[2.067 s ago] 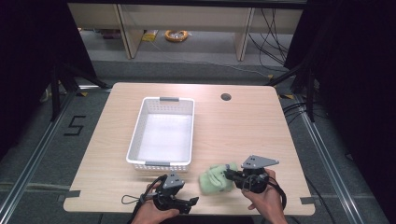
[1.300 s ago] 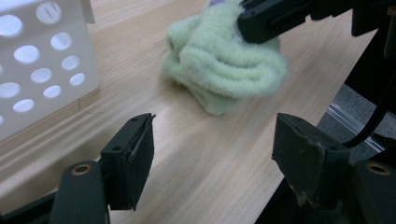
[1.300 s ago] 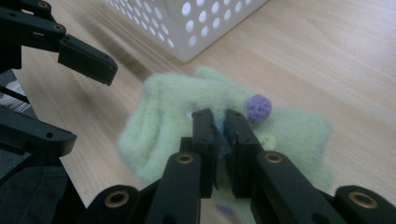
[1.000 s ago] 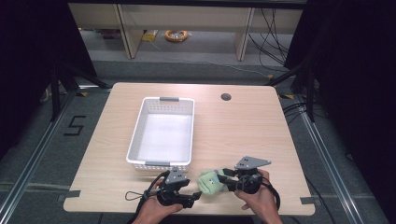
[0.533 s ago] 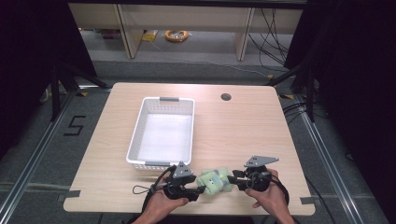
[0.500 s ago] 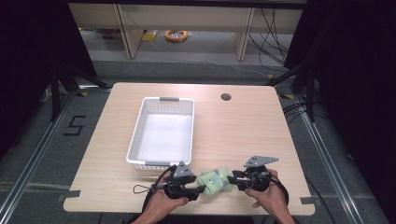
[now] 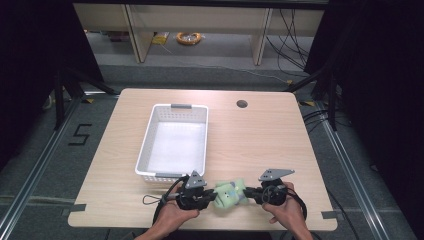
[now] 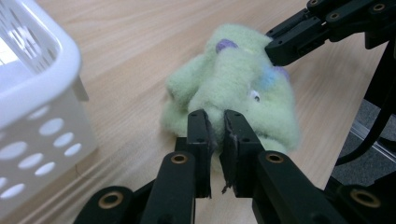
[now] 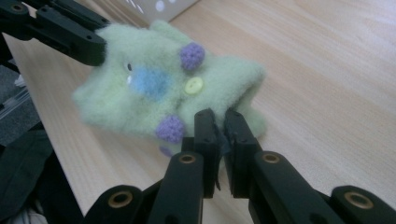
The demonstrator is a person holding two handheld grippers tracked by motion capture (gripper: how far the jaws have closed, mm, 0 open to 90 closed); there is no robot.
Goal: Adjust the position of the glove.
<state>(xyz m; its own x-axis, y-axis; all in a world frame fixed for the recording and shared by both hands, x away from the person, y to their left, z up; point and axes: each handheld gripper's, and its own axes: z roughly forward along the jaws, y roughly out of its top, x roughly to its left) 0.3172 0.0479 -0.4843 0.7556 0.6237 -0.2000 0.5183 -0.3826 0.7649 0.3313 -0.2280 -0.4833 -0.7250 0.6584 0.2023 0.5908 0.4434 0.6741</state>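
Note:
A fuzzy pale-green soft toy (image 7: 229, 192) with purple pompoms, a blue patch and a yellow button lies near the table's front edge. My left gripper (image 7: 212, 196) has just been closing and now pinches the toy's left end; in the left gripper view its jaws (image 8: 215, 122) clamp a fold of the green toy (image 8: 233, 88). My right gripper (image 7: 248, 192) has also just been closing and grips the opposite end; in the right gripper view the closed gripper (image 9: 219, 120) nips the toy's (image 9: 159, 84) edge. The toy stretches between the two grippers.
A white perforated basket (image 7: 150, 145) stands just behind the left gripper, and its corner (image 8: 42, 70) is close in the left gripper view. A round cable hole (image 7: 242, 104) sits at the table's back. Bare wood extends to the right.
The left gripper came in from the left to the toy's end. Both grippers' jaws drew together on the toy, which now sits between them a little nearer the front edge.

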